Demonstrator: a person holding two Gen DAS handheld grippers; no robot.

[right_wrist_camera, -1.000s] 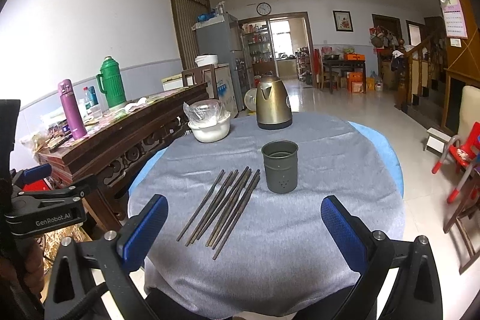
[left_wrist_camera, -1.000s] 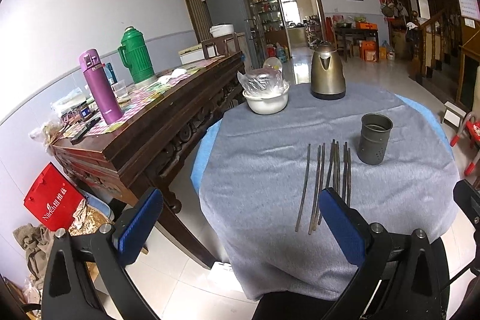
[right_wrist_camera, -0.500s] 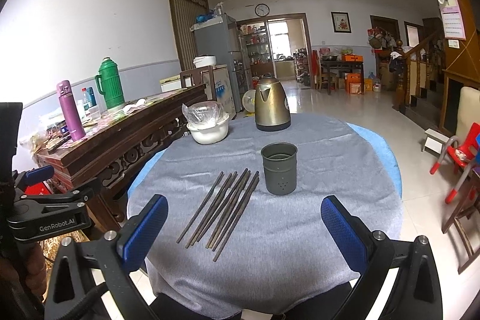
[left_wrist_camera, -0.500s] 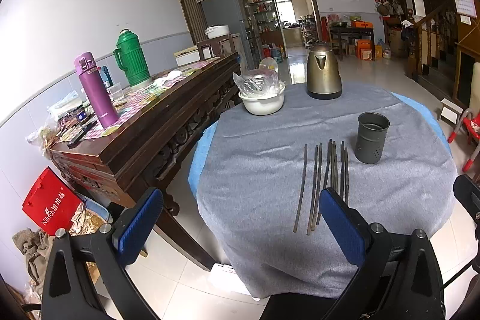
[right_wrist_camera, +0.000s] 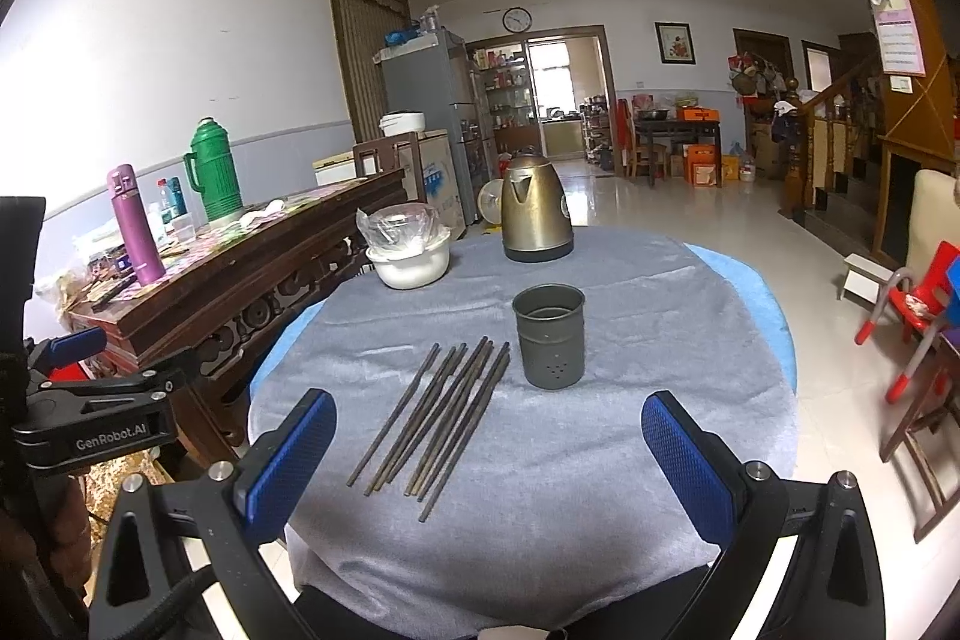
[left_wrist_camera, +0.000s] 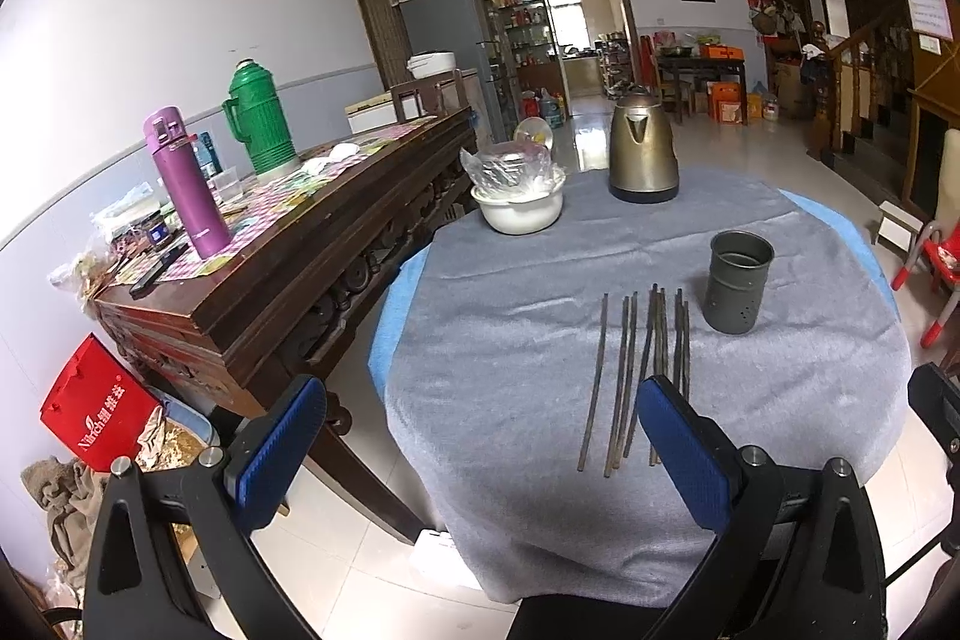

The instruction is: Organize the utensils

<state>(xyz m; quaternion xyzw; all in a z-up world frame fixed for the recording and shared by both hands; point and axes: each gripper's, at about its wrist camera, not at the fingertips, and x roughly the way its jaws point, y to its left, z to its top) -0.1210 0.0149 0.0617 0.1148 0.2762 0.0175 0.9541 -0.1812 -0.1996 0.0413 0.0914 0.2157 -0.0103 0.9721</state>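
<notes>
I see the chopsticks (right_wrist_camera: 441, 415) lying loose in a rough bundle at the centre of the right wrist frame, flat on the grey cloth of the round counter (right_wrist_camera: 600, 460). In the left wrist frame they sit right of centre (left_wrist_camera: 636, 370), their near ends partly hidden behind my right-hand pad. The dark metal holder cup (right_wrist_camera: 549, 337) stands upright just beside their far tips, slightly right of centre, with nothing in it that I can make out. Behind it, toward the upper middle, are a brass-coloured kettle (right_wrist_camera: 536, 214) and, to its left, a white bowl (right_wrist_camera: 410, 263) covered with clear plastic.

My right claw (right_wrist_camera: 486, 466) fills the bottom of its frame, spread wide, gripping nothing and touching nothing; the chopsticks show between its blue pads (right_wrist_camera: 288, 460). My left claw (left_wrist_camera: 480, 448) is spread just as wide at the bottom of its own frame, also holding nothing, above the counter's left edge.
</notes>
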